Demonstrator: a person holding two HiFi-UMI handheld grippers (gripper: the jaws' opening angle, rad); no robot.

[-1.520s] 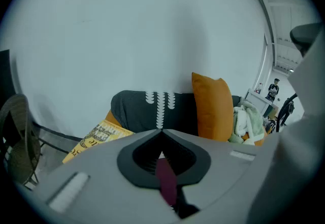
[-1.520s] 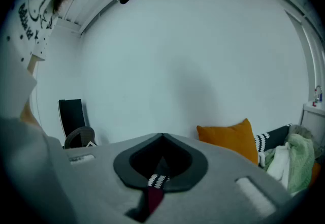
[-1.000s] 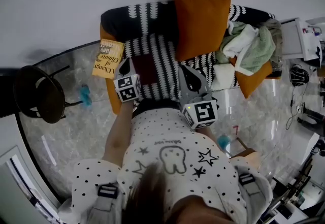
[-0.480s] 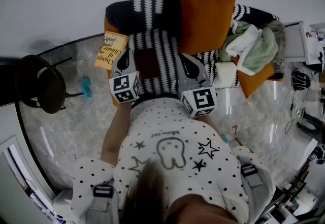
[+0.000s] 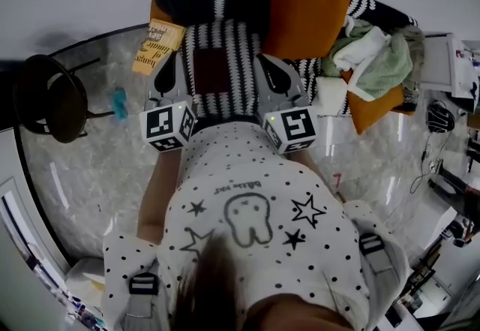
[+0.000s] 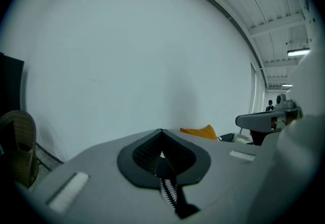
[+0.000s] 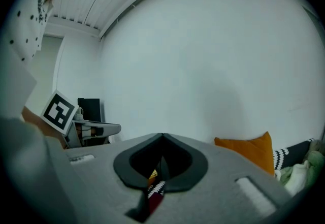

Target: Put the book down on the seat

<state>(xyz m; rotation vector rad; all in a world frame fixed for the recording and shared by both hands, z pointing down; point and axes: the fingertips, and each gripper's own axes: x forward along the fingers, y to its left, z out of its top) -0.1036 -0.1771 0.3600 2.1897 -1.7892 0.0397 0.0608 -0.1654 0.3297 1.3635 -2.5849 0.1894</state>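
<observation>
Plainly yellow-orange book point(image 5: 157, 46) w/ dark cover lettering, lying askew.

**Knit, paper and polished floor**

At twelve o'clock a chunky knitted throw point(image 5: 225, 59) looks rough and matt. The orange cushion point(image 5: 307, 10) at one o'clock is plain, smooth cloth, and the crumpled cloths point(image 5: 371, 59) beside it look soft. The book point(image 5: 157, 46), at eleven o'clock, has a yellow paper cover. The floor point(image 5: 90, 164) is glossy and marble-like. The left gripper point(image 6: 161, 131) and right gripper point(image 7: 162, 136) are matt grey plastic with a dark, finely textured lining.
</observation>
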